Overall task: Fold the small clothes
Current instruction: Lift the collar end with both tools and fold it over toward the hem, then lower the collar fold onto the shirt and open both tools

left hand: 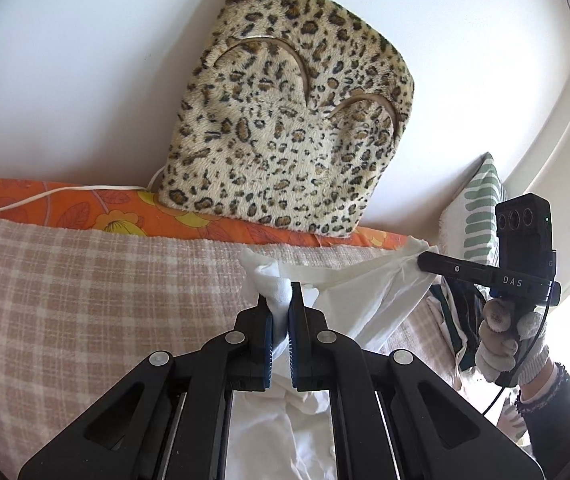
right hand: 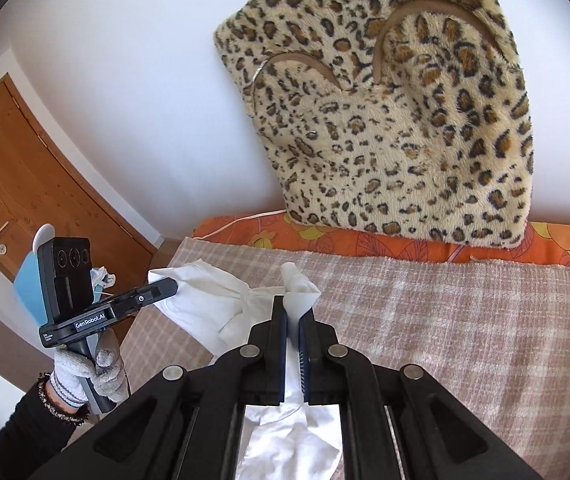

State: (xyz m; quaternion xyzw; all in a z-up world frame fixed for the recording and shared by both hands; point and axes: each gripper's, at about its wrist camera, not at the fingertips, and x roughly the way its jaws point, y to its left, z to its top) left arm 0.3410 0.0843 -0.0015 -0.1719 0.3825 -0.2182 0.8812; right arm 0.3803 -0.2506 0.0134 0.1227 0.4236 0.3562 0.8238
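Two grippers, one white garment (left hand: pixel 369 300), nothing folded yet as far as the views show. You have the cloth lifted off the bed (left hand: pixel 85 280) and strung between your hands, so the fold itself looks still ahead: I judge this as the pick-up-and-spread stage, early in the task. A heap of other clothes (left hand: pixel 457 320) sits at the right end of the bed, apparently waiting its turn; whether any of them are folded cannot be made out.

Left gripper (left hand: pixel 281 308): jaws pressed together, pinching a bunched corner of the white garment, which pokes out past the fingertips. Right gripper (right hand: pixel 293 316): likewise clamped tight, a tuft of the same cloth standing up beyond the tips and more fabric hanging down below the jaws.

- The top edge of the garment sags slightly between the two grips.
- It hangs over the checked blanket (right hand: pixel 445 320), near the far side of the bed, in front of the leopard cushion (right hand: pixel 397 120) leaning on the wall.
- Your gloved hand (right hand: pixel 85 372) holds the left handle.

Left to do, by my reckoning: lay it flat, fold, set aside.
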